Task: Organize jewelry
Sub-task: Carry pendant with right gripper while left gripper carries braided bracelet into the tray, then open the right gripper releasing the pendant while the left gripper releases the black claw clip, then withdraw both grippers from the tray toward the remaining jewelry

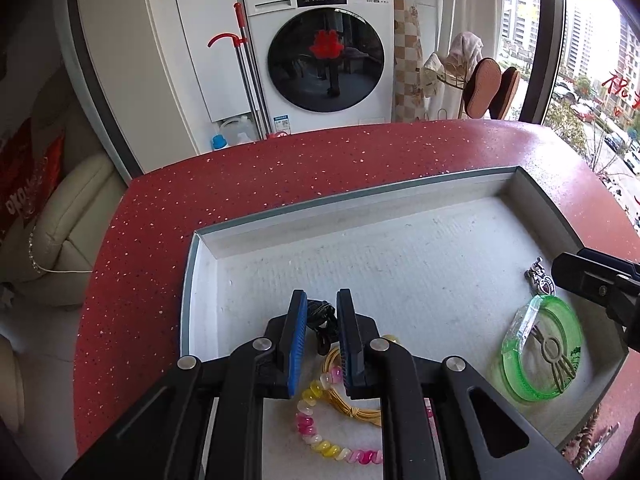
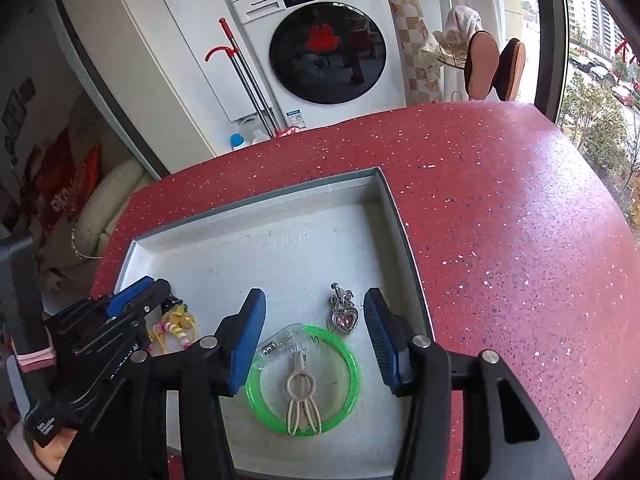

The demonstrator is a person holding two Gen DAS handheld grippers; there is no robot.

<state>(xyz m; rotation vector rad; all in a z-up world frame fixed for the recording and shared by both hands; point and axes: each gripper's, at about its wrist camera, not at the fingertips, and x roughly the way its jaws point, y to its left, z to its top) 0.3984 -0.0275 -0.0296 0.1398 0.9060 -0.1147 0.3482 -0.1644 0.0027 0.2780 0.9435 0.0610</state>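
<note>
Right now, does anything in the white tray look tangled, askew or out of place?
Yes. The pink-and-yellow spiral bracelet and yellow cord loop lie heaped together near the left gripper. A beige clip sits inside the green bangle. Nothing lies outside the white tray.

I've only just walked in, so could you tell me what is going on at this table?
A person is sorting jewelry in a shallow white tray on a red countertop, with a gripper in each hand. The left gripper is closed on a small black item above a pink-and-yellow bead bracelet and yellow cord. The right gripper is open above a green bangle, near a heart pendant.
</note>
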